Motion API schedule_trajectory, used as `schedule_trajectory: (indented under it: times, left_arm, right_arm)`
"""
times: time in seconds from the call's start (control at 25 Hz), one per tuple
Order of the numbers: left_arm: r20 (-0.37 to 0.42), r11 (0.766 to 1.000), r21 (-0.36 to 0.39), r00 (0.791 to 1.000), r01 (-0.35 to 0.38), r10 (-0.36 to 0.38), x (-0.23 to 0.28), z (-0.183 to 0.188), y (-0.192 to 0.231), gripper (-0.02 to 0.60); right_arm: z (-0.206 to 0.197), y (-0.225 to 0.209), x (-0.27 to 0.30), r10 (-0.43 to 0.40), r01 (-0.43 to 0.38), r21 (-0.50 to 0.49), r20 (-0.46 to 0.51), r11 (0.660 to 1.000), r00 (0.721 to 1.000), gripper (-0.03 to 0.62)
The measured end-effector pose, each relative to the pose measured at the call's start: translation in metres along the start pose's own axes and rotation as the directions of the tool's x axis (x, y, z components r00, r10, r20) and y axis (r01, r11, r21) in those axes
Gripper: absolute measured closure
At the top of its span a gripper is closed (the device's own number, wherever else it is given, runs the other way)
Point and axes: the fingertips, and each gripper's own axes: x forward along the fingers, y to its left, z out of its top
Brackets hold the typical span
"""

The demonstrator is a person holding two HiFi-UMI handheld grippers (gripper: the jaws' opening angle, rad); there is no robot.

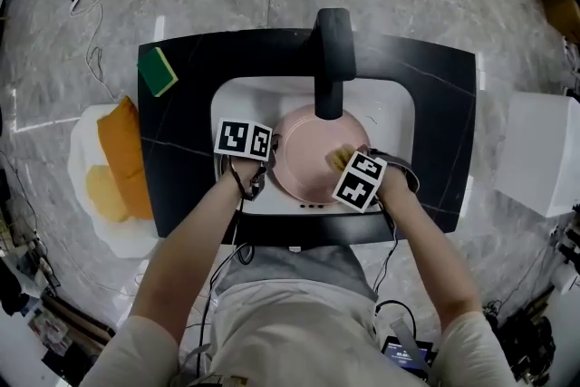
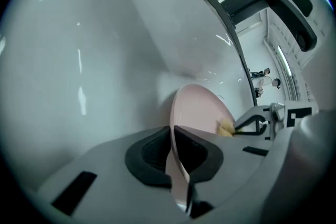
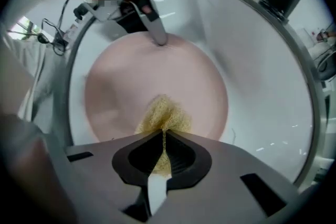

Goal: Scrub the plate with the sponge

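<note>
Yellow sponge (image 3: 164, 113) pinched in right tool (image 3: 161, 136), touching plate (image 3: 118, 86)

Smooth pink plate (image 3: 157, 76), coarse fibrous sponge (image 3: 164, 115), glossy white sink (image 3: 273, 113)

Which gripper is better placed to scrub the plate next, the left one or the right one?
Right. The right gripper is shut on the yellow sponge, which lies on the pink plate. The left gripper is shut on the plate's rim and steadies it, so it is not free.
</note>
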Motion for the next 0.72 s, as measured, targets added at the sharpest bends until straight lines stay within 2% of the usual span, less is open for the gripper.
schedule_trajectory:
  times: [0.04,0.12,0.2,0.32,0.4,0.52,0.64,0.72]
  left_arm:
    - [0.005,1.000,-0.011,1.000,0.000,0.000,-0.001,0.001,0.000,0.552]
    - [0.003,1.000,-0.015,1.000,-0.001,0.001,-0.001,-0.001,0.001,0.552]
    - [-0.002,1.000,-0.020,1.000,0.001,-0.001,-0.002,-0.002,0.003,0.552]
    - [-0.002,1.000,-0.018,1.000,0.013,-0.013,-0.003,-0.005,0.000,0.552]
    - [-0.006,1.000,0.006,1.000,0.027,-0.027,-0.004,-0.008,-0.007,0.551]
    - [-0.002,0.999,0.037,0.999,0.034,-0.034,-0.005,-0.009,-0.015,0.542]
    - [0.000,0.998,0.051,1.000,0.027,-0.028,-0.008,-0.009,-0.015,0.537]
    - [-0.003,0.999,0.035,1.000,0.027,-0.027,-0.008,-0.011,-0.011,0.537]
  right_arm:
    - [0.007,0.017,-0.005,0.066,-0.066,0.002,0.032,0.998,0.997,0.551]
    - [0.031,0.049,-0.012,0.195,-0.197,0.005,0.125,0.980,0.973,0.551]
    - [0.058,0.065,-0.011,0.243,-0.246,-0.009,0.200,0.969,0.949,0.551]
    - [0.089,0.059,-0.005,0.216,-0.225,0.003,0.277,0.974,0.936,0.551]
    - [0.100,0.042,0.000,0.159,-0.176,0.033,0.293,0.984,0.943,0.549]
    - [0.103,0.005,0.009,0.053,-0.073,0.069,0.248,0.995,0.967,0.549]
    - [0.105,-0.030,0.015,-0.005,-0.035,0.150,0.253,0.988,0.967,0.549]
    - [0.088,-0.052,0.022,-0.062,0.022,0.210,0.186,0.978,0.980,0.549]
